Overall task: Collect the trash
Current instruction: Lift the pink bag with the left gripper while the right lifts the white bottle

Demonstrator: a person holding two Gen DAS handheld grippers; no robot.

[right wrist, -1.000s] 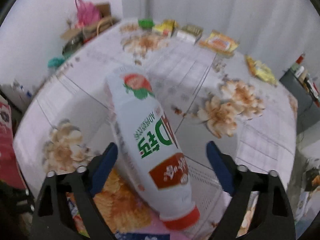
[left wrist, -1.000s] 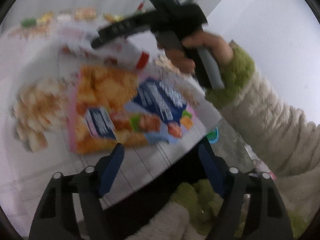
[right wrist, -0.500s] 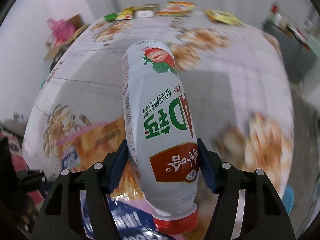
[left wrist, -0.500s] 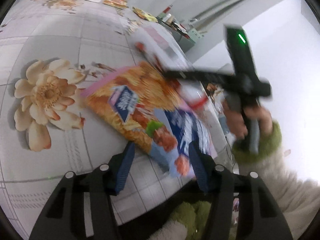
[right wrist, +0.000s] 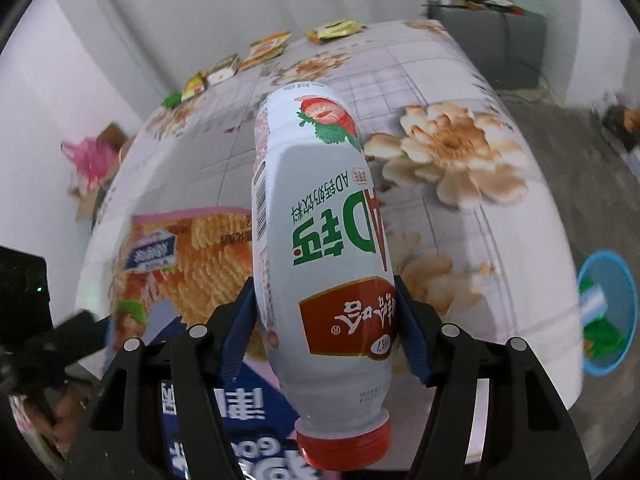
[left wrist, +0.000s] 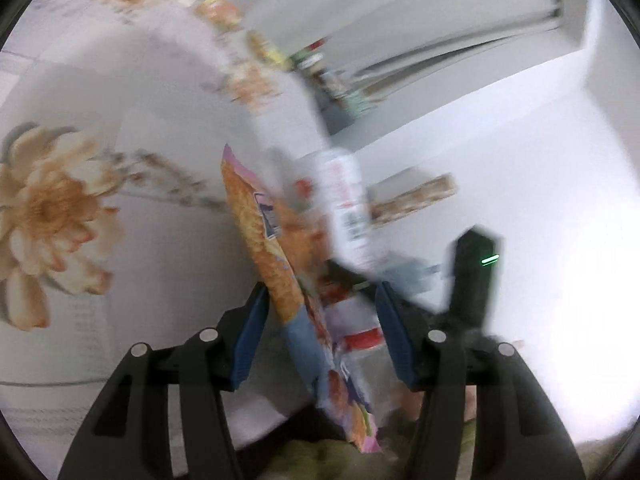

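Observation:
A white strawberry-drink bottle (right wrist: 328, 240) with a red cap hangs cap-down over the table, and my right gripper (right wrist: 324, 300) is shut on its lower half. An orange and blue snack bag (right wrist: 192, 264) lies behind the bottle at the table's near edge. In the left wrist view the snack bag (left wrist: 276, 248) stands on edge between the pads of my left gripper (left wrist: 320, 300), which is shut on it. The bottle (left wrist: 348, 200) shows blurred just behind the bag.
The table (right wrist: 452, 208) wears a floral cloth. Several snack packets (right wrist: 264, 48) lie along its far edge. A blue bin (right wrist: 608, 312) holding green wrappers stands on the floor to the right. A grey cabinet (right wrist: 484, 32) is at the back, and a pink bag (right wrist: 92, 156) at the left.
Both grippers narrowed onto their items. The right one lifted the bottle off the table and rolled with it. The bag went from lying flat to standing on edge between the left fingers.

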